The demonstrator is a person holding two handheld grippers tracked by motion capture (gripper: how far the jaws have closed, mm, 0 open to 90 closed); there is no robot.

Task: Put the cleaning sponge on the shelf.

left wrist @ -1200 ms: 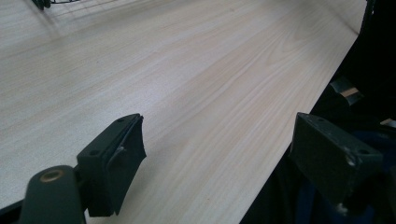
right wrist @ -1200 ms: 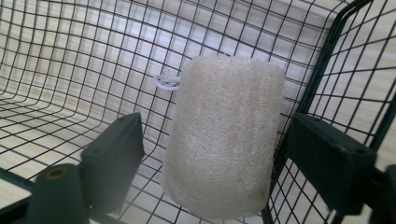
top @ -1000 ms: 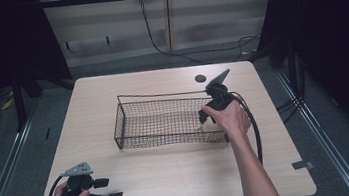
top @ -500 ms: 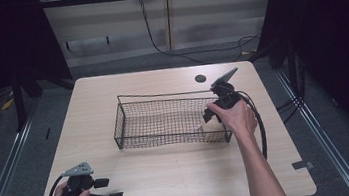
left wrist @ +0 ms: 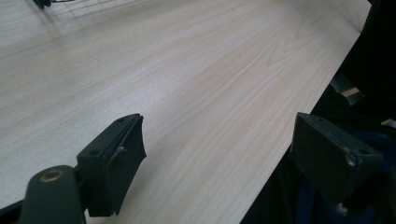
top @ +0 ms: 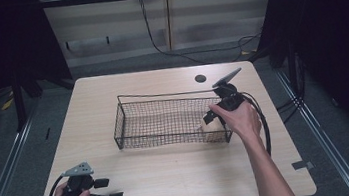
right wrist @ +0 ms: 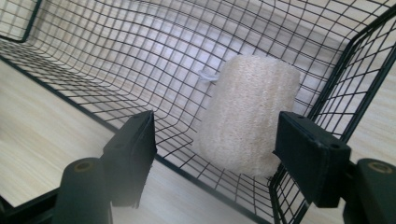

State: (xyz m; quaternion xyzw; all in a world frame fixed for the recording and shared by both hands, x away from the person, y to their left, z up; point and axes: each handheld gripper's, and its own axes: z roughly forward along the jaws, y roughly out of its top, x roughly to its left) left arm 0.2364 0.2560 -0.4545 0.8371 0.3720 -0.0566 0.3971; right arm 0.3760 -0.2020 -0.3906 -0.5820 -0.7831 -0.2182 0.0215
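From the high view I see the wire basket [top: 170, 121] sitting mid-desk, and my right gripper [top: 209, 119] at its three o'clock end, reaching over the rim toward a pale loofah sponge [top: 205, 127] tucked in the basket's near right corner. My left gripper [top: 109, 190] rests far off at about seven o'clock on the desk [top: 172, 179], near the front edge, taking no part. I judge the work to be at the pick-up stage: the sponge lies inside the basket, the reach is made, and the clamp, the lift and wherever the sponge goes are all left to do. The left gripper view gives me what the overhead cannot: its jaws stand spread wide over bare wood with nothing between them, the desk edge running toward four o'clock. The right gripper view settles the grip question that the high view leaves blurred. There the sponge [right wrist: 250, 116] lies on the mesh floor against the basket's end wall [right wrist: 355, 79], a small white tag at its ten o'clock, and it sits between the jaws but nearer the right one. The jaws have just been closing, yet I see a gap on the left side, so they are not pinching it yet.
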